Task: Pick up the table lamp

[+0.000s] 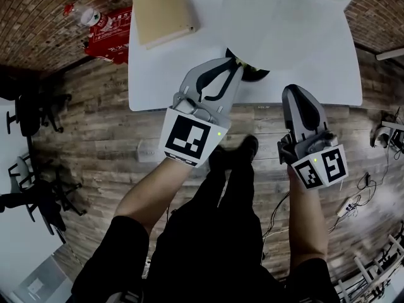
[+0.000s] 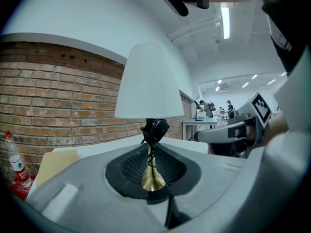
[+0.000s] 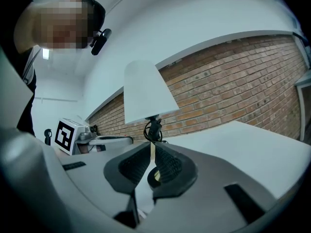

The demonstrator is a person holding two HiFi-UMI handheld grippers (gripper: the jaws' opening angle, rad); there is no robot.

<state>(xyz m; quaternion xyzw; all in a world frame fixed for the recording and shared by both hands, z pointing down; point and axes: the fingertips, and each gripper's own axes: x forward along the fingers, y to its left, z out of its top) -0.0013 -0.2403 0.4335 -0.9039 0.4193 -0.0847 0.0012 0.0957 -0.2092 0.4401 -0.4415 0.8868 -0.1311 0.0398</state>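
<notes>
Left gripper (image 2: 152,149): pads pretty much together, only a sliver btwn them w/ a bit of brass from the lamp's foot showing there. Afaict nothing's pinched, and the table lamp (image 2: 149,81) looks to sit just past the tips. Right gripper (image 3: 150,147): jaws a narrow crack apart, empty, w/ white tabletop and the lamp visible thru the gap. It hangs off the front edge of the table (image 1: 158,81), short of the lamp.

Lamp's upright on the table near that front edge, black base (image 1: 254,74) flat down, white shade up top. Tan box (image 1: 163,11) at the far left corner, well apart, not in the way.

Progress imo: basically zero, grippers just lined up. To do: open a jaw pair, get it round the thin stem (image 2: 151,159), squeeze, lift.
</notes>
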